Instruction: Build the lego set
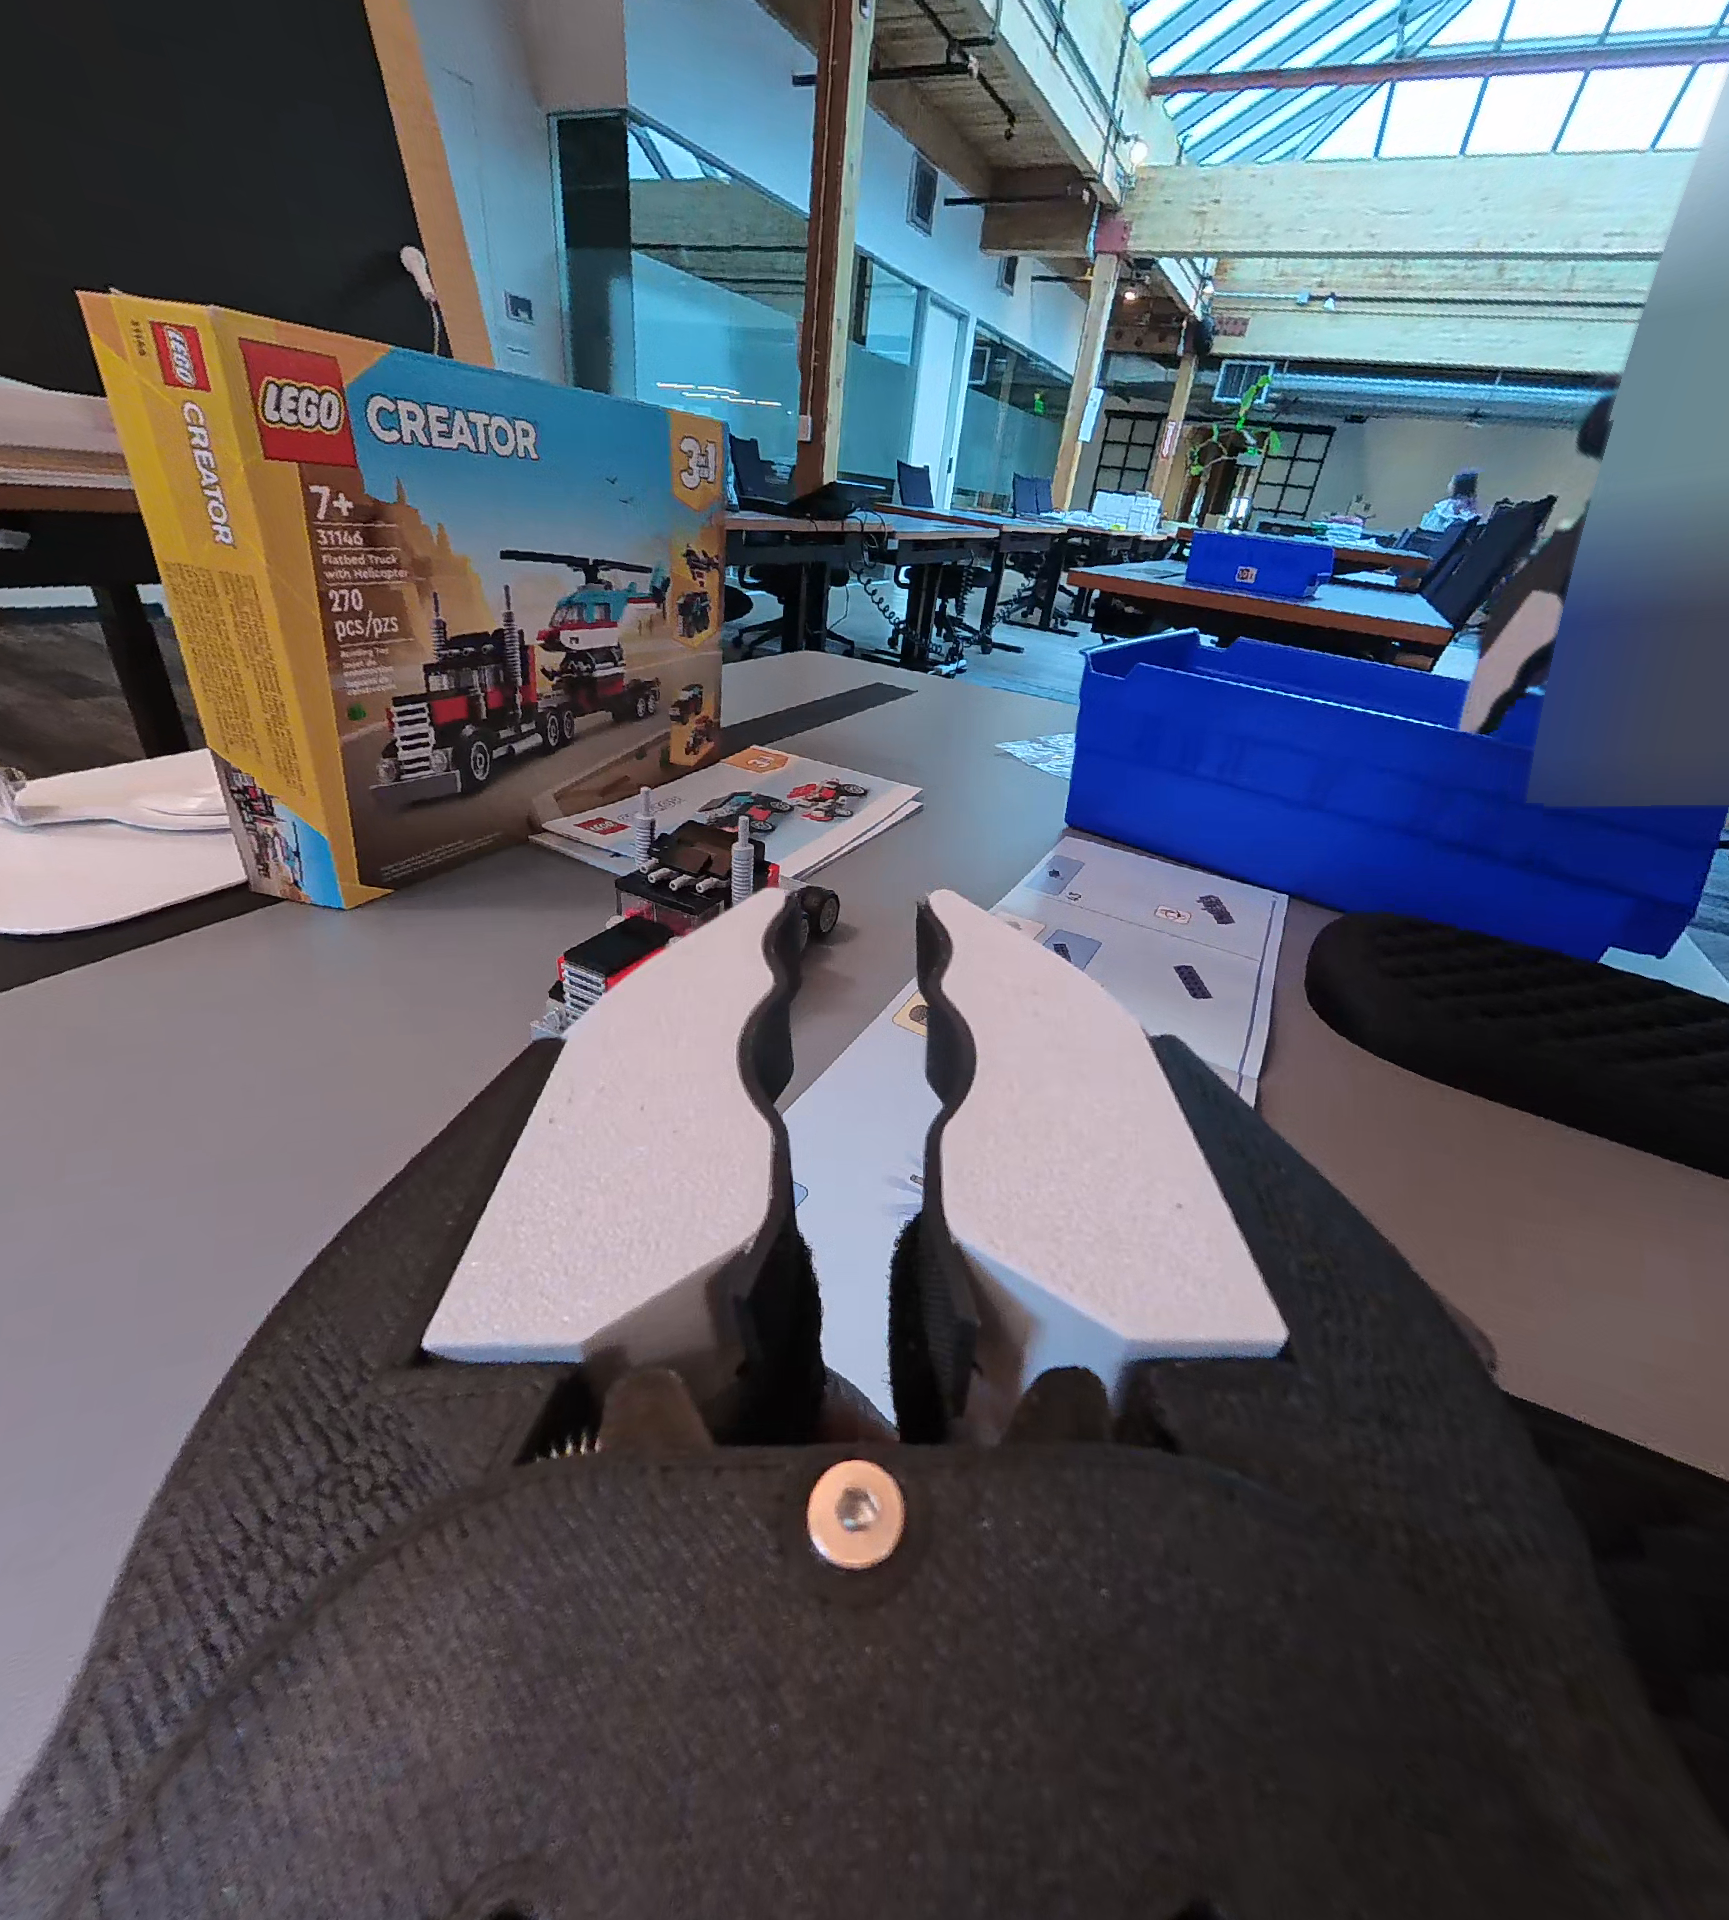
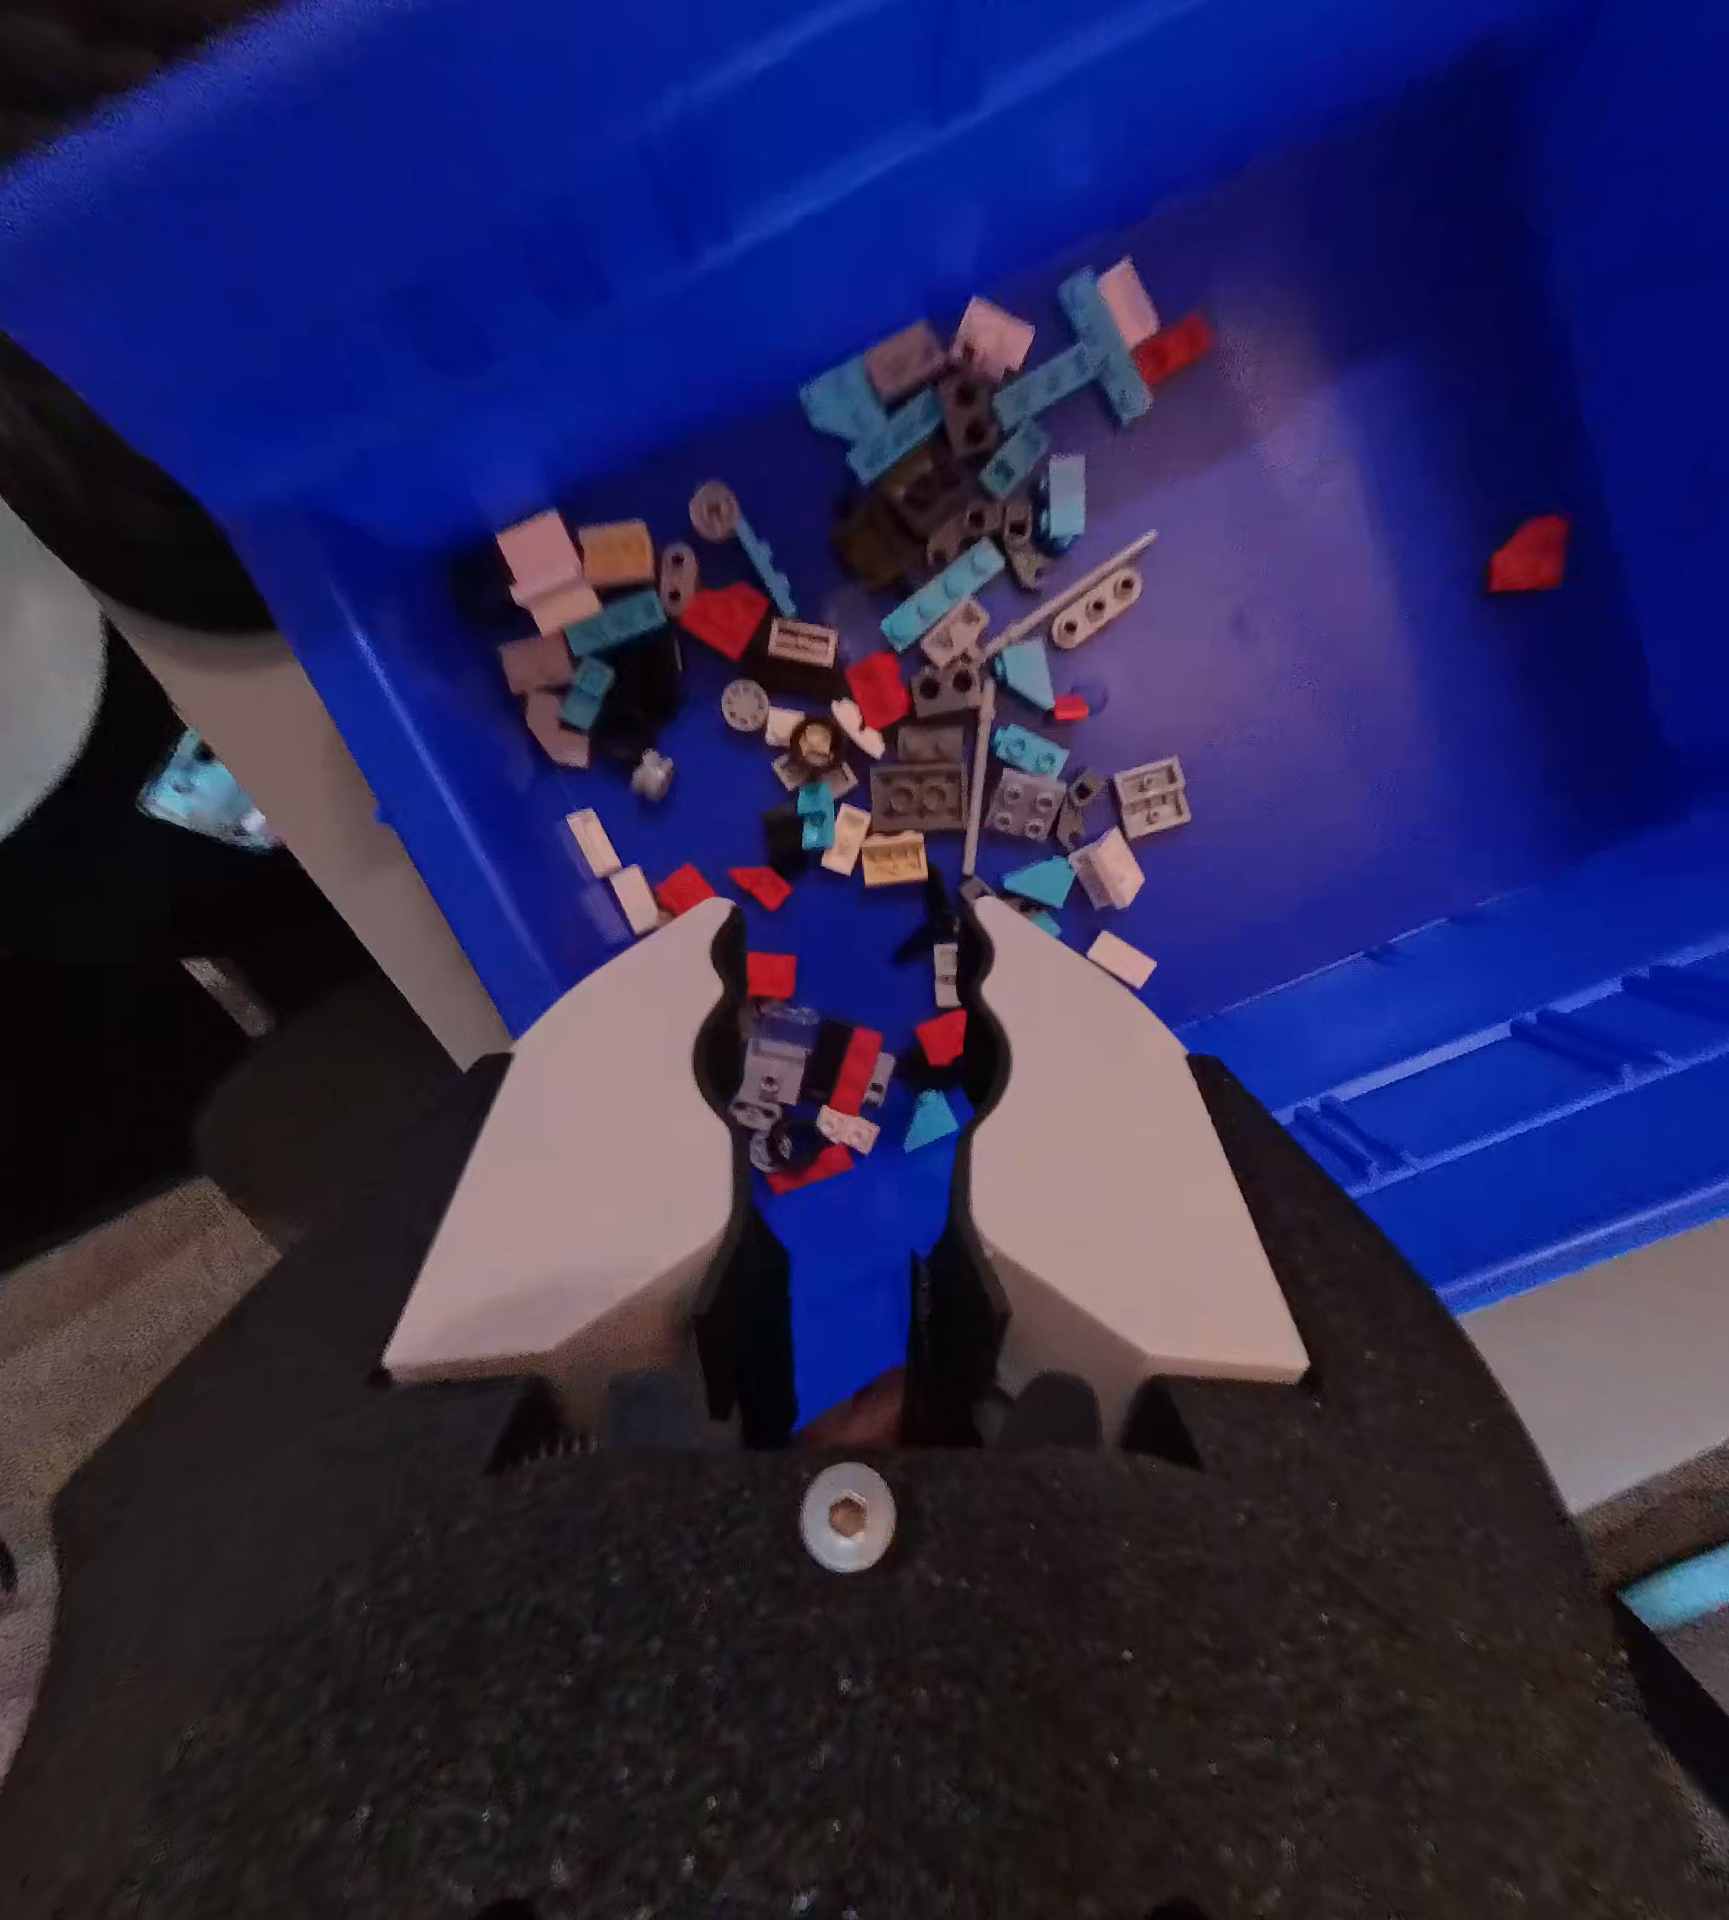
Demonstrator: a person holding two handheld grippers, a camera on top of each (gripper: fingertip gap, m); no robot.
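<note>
Our right gripper [image 2: 855, 925] hangs over the blue bin [image 2: 1462, 1091] with its jaws spread and nothing between them; loose bricks [image 2: 891, 675] show through the gap. Our left gripper [image 1: 849, 914] is low over the table [image 1: 164, 1143], jaws parted and empty too, above the open manual [image 1: 1151, 935].

We judge the step in hand to be picking the next piece. To do it well we should choose a brick lying apart from the heap, come straight down, and close across its short sides so the neighbours are not dragged along. Pieces touching the bin wall will be awkward, so those near the middle of the floor suit us better. The picture is blurred, so we should steady the hand first.

Taking the bin as our landmark: the bricks lie inside it in one scatter, too many and too overlapped to count surely, in red, teal, grey, black and white, with one red piece [image 2: 1528, 556] off alone towards the far side. Left of the bin lies the manual; beyond it, one part-built truck [image 1: 673, 914], black and red. Behind the truck lie one closed booklet [image 1: 818, 805] and one upright box [image 1: 424, 613]. We count two grippers.
</note>
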